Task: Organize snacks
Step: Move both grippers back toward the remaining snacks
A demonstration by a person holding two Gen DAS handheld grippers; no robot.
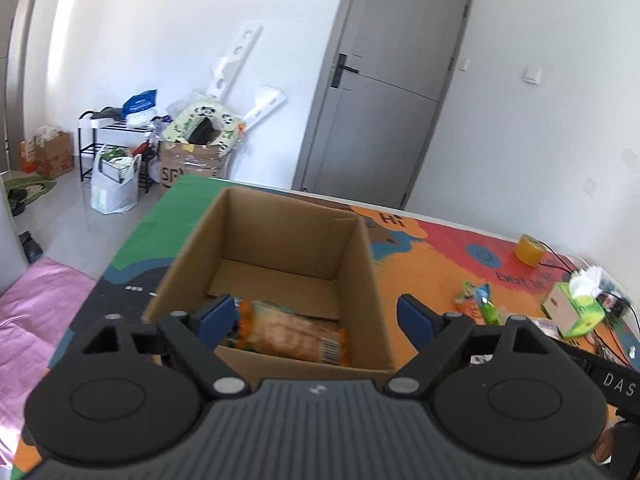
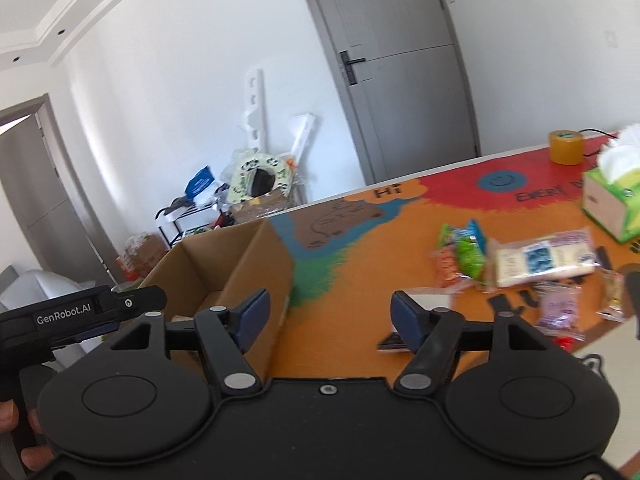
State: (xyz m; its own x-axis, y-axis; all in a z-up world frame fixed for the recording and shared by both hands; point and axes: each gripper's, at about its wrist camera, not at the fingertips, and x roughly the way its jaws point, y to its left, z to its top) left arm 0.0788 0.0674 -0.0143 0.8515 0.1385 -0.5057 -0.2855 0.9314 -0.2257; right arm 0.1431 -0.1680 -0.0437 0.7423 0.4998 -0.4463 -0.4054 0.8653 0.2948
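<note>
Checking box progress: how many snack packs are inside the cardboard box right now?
1 visible: an orange snack pack on the floor of the cardboard box, against the near wall. That wall hides part of the floor, so more may sit there.

Bright, even daylight in both views; white walls near blown out, a soft bright streak down the far left wall in the left wrist view. Sunlit patch on the pink bedding at near left. Shadows weak; inside of the cardboard box slightly darker. Strong fisheye bend: door and ceiling lines curve, dark vignette in the top corners. Motion blur smears the snack packets and the worktop print in the right wrist view; box edges soft in the left one. Gripper bodies sharp.
</note>
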